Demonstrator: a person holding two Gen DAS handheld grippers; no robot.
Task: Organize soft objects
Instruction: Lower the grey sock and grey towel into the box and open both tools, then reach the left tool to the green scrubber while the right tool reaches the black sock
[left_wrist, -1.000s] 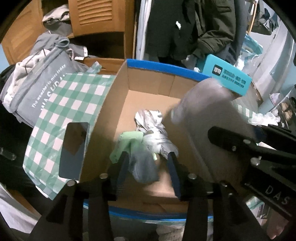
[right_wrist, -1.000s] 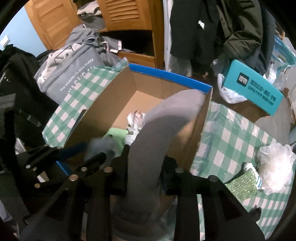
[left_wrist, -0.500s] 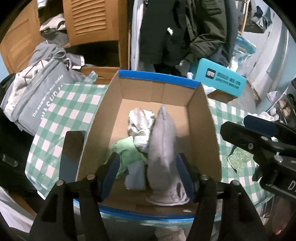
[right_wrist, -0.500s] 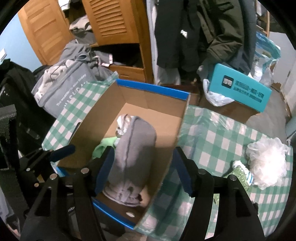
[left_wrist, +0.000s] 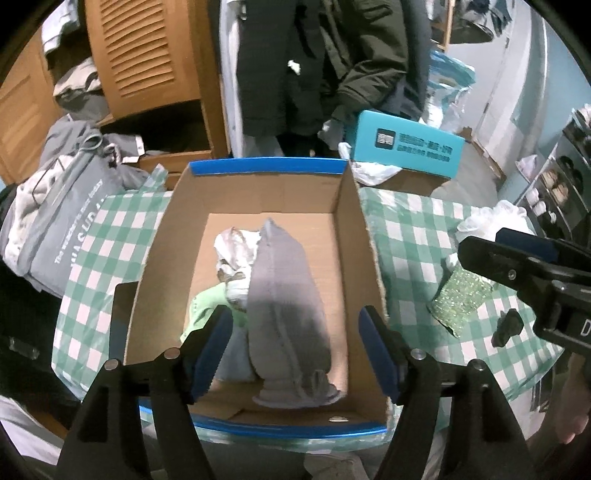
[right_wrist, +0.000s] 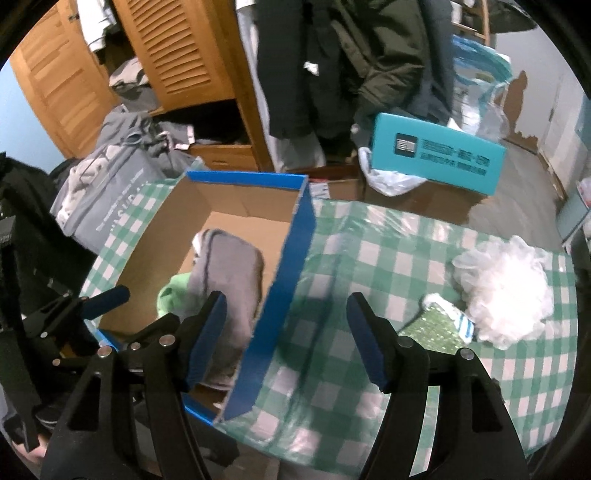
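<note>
A second ago the right gripper (right_wrist: 286, 339) gripped the grey sock (left_wrist: 284, 306); now the sock lies released in the cardboard box (left_wrist: 347, 229), and both pairs of fingers stand apart, empty; the left gripper (left_wrist: 295, 350) is opening wider; the sock's long axis runs six to twelve o'clock, its rounded end toward twelve; ribbed grey knit, beside crumpled green and white cloths.

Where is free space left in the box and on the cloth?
In the box: bare floor right of the grey garment and along the far wall. Left half is crowded. On the cloth: free between the box and the white puff.
</note>
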